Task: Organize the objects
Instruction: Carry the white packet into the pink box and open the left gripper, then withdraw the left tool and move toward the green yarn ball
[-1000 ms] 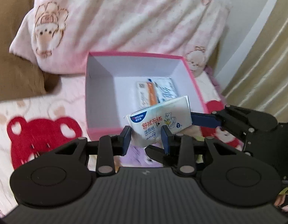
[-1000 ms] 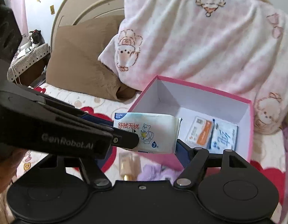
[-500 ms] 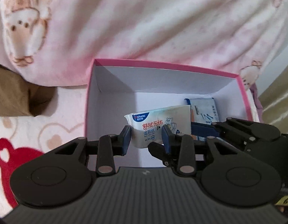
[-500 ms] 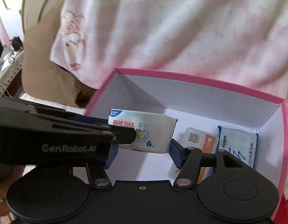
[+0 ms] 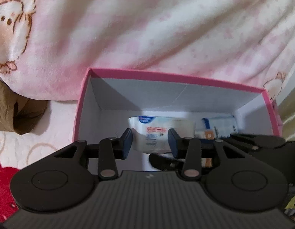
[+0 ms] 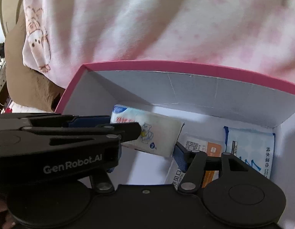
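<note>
A white wet-wipes pack (image 5: 157,135) with red lettering is held inside the pink box (image 5: 166,77) with a white inside. My left gripper (image 5: 150,143) and my right gripper (image 6: 147,148) are both shut on the pack (image 6: 153,133), one from each side, low in the box near its floor. The box (image 6: 185,64) also holds an orange-and-white packet (image 6: 204,148) and a blue-and-white wipes pack (image 6: 250,148) at its right side.
A pink and white plush blanket (image 5: 147,28) with bear prints rises right behind the box. A brown pillow (image 5: 11,114) lies to the left. The bed sheet (image 5: 6,171) has red bear prints.
Both grippers have carried the wipes pack forward over the box's front edge and down into the box. The pack now sits lower, near the box floor.
</note>
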### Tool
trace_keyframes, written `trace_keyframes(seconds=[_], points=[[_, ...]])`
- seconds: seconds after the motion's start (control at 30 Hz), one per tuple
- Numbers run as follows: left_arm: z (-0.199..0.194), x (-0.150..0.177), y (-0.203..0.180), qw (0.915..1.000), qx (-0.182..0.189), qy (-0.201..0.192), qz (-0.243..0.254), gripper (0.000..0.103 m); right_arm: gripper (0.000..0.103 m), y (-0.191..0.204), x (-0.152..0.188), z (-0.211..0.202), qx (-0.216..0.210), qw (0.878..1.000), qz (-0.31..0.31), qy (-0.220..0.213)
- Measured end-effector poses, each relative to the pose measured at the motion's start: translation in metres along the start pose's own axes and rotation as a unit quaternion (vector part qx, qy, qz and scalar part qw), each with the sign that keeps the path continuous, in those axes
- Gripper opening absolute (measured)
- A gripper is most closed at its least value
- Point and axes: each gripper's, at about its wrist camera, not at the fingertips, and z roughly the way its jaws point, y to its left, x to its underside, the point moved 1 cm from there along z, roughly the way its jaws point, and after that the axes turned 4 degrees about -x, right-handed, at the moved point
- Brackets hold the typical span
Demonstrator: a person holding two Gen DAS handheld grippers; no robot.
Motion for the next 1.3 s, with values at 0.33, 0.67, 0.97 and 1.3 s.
trace_keyframes(seconds=[0.33, 0.67, 0.97, 1.3], points=[[-0.021, 0.011, -0.003, 0.9999, 0.002, 0.006, -0.009, 0.053, 0.068, 0.022, 0.025, -0.039, 0.023, 0.999, -0.042, -0.014], [-0.111, 0.020, -0.004, 0.9992, 0.006, 0.006, 0.040, 0.074, 0.071, 0.059, 0.053, -0.136, 0.016, 0.996, -0.082, -0.025], [-0.202, 0.059, 0.005, 0.9968, 0.013, -0.007, 0.078, 0.086, 0.077, 0.085, 0.096, -0.227, 0.009, 0.993, -0.100, -0.057], [-0.252, 0.111, -0.023, 0.9924, 0.065, 0.008, 0.105, 0.090, 0.085, 0.081, 0.153, -0.274, -0.006, 0.993, -0.089, -0.082]])
